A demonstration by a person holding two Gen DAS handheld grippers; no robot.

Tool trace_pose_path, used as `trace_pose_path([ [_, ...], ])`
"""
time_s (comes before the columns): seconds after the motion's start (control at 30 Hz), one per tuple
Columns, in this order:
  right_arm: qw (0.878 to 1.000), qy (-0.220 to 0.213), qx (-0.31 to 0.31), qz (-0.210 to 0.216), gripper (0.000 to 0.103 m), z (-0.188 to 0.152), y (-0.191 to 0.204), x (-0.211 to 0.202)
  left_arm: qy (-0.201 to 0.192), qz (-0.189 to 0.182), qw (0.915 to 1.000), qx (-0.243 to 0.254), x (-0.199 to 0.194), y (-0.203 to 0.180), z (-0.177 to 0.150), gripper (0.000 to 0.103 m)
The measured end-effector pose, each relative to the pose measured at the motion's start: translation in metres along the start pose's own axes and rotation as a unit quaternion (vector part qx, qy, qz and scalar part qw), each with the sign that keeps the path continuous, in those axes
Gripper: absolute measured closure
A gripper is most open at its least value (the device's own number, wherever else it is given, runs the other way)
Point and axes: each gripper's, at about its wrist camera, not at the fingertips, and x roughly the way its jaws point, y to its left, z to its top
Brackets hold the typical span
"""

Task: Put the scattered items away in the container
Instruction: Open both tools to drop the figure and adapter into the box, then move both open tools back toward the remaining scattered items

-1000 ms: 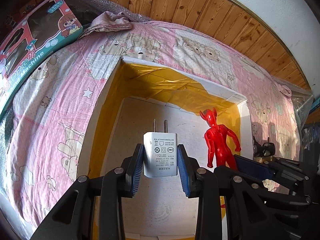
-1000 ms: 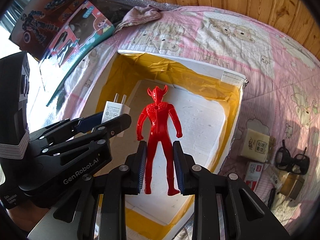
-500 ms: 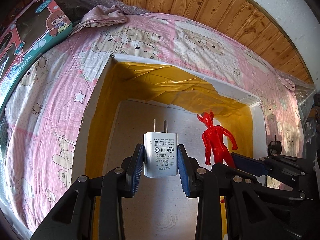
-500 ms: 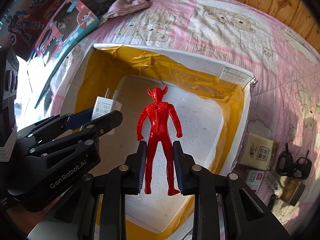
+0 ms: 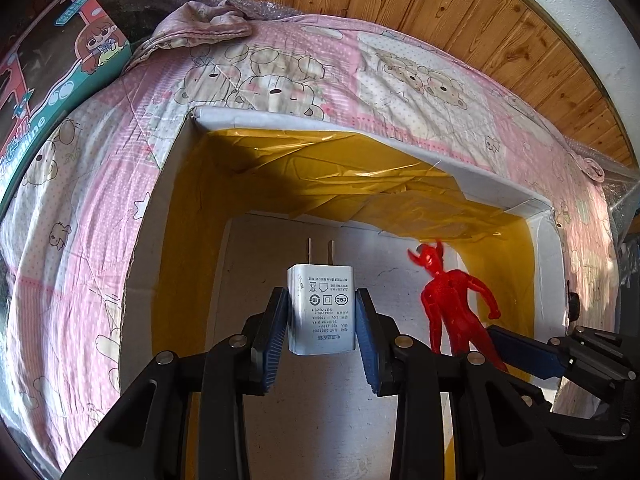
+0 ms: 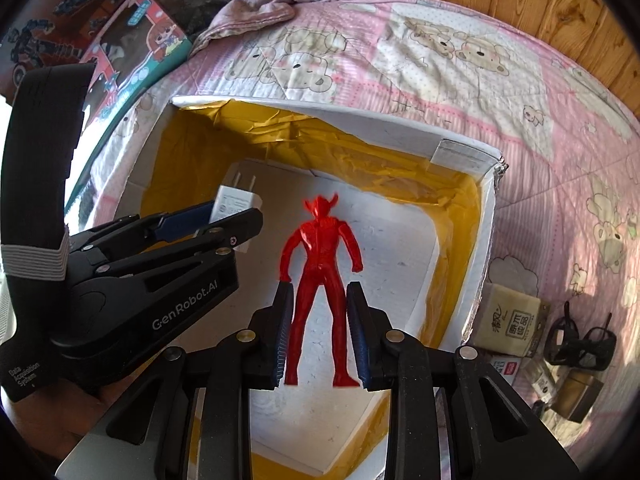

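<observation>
Already both claws hang over the mouth of the box, so the coming move turns on what lies straight below each load. Nearest in the left wrist view, the left claw (image 5: 322, 320) pinches a white charger (image 5: 321, 308) by its 2 flat sides, long axis pointing away from the camera, 2 prongs aimed toward the far wall at the upper centre of the frame. Beside it, at the lower right of that frame, the right claw (image 6: 318, 336) is clamped on the legs of a red figure (image 6: 320, 280), which runs lengthwise up the frame with its horned head farthest from the pads. Behind both loads shows the pale floor of the container (image 6: 460, 152), a white box lined with yellow tape, resting on the pink bear-print bed (image 5: 360, 80). Neither load seems to touch the floor, though the gap is hard to judge. Letting go would likely drop each item inside, the charger left of the figure. Farther off, at the lower right of the right wrist view, a tissue pack (image 6: 510, 322) and dark glasses (image 6: 580, 340) lie on the bed outside the box wall, nearer the right claw.
</observation>
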Motion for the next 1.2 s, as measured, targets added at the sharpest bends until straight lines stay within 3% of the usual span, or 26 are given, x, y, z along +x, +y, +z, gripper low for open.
trace_pose_path([
  [0.07,1.000,-0.005,0.008,0.007,0.066,-0.002,-0.003,-0.002,-0.005,-0.006,0.9999,-0.015,-0.001,0.005,0.002,0.054],
  [0.4,0.998,-0.031,0.019,0.054,0.067,-0.036,-0.016,-0.042,-0.033,-0.029,0.9983,-0.040,-0.044,0.015,-0.012,0.054],
  [0.6,0.996,-0.035,0.012,0.076,0.075,-0.061,-0.016,-0.053,-0.055,-0.026,0.9976,-0.034,-0.076,0.007,-0.038,0.054],
  [0.9,0.993,-0.056,-0.004,0.106,0.076,-0.090,-0.013,-0.085,-0.085,-0.004,0.9964,-0.004,-0.112,-0.026,-0.076,0.054],
  [1.2,0.987,-0.081,0.005,0.136,0.076,-0.120,-0.022,-0.120,-0.105,-0.016,0.9941,0.023,-0.145,-0.062,-0.100,0.054],
])
